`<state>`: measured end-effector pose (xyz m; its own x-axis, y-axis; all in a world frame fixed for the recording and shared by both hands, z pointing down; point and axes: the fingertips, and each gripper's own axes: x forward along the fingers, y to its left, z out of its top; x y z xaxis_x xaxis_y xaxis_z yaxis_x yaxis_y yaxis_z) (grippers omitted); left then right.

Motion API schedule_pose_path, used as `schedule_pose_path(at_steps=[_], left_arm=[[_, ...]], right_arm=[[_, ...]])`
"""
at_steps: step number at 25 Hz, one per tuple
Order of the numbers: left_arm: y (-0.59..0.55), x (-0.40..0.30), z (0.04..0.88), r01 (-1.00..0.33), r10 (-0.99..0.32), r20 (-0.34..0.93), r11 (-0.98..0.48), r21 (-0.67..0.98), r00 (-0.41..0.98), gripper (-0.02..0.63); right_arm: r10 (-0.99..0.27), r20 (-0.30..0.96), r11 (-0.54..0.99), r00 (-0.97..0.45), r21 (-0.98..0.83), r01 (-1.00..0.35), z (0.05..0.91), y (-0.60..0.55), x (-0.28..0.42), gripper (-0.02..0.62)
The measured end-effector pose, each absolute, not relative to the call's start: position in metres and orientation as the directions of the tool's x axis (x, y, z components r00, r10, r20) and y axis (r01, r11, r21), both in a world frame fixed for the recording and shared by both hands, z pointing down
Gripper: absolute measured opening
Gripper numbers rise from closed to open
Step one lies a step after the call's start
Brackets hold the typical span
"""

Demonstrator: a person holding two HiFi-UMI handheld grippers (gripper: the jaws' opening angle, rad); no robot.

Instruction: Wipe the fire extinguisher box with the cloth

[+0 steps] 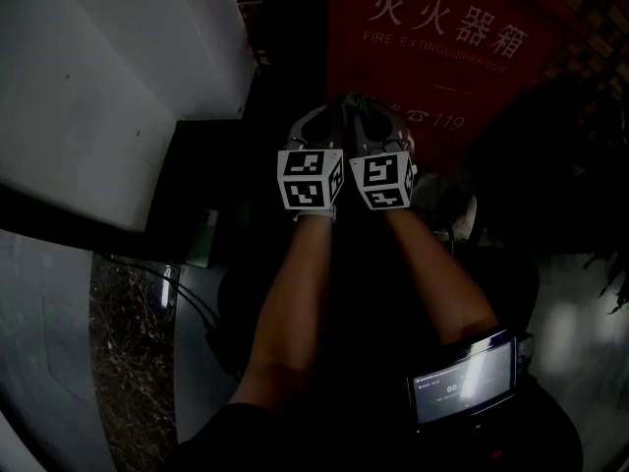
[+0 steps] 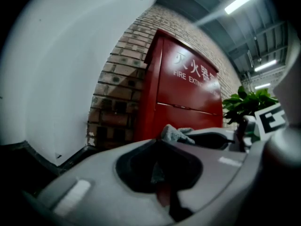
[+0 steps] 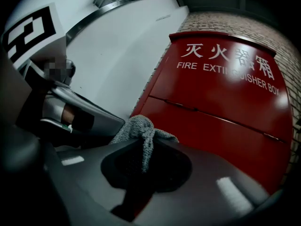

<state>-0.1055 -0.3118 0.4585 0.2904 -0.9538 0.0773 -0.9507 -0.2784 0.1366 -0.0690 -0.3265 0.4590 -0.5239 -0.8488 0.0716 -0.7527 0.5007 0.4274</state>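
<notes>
The red fire extinguisher box stands upright against a brick wall, with white lettering on its front. My left gripper and right gripper are held side by side just in front of its lower left part. In the left gripper view the left gripper is shut, with a tuft of grey cloth at its tips and the box beyond. In the right gripper view the right gripper is shut on the same grey cloth, which bunches above the jaws in front of the box.
A white wall or pillar rises at the left, next to the brick wall. A leafy potted plant stands right of the box. A small lit screen hangs at the person's waist. A marble strip runs along the floor.
</notes>
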Motion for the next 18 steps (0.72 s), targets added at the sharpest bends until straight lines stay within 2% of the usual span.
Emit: schedule_pose_path(at_steps=[8,18], left_arm=[[-0.310,-0.079,0.463,-0.930,-0.926,0.090,-0.362,0.065,0.366,0.003],[-0.305,-0.045,0.473,-0.889,-0.884,0.122,-0.457,-0.017,0.452,0.003]], right_arm=[[-0.878,0.071,0.460,-0.474,0.404,-0.791,0.458,-0.331,-0.023,0.037],[-0.944,0.083,0.329,-0.318,0.286,-0.900,0.472,-0.342,0.074,0.038]])
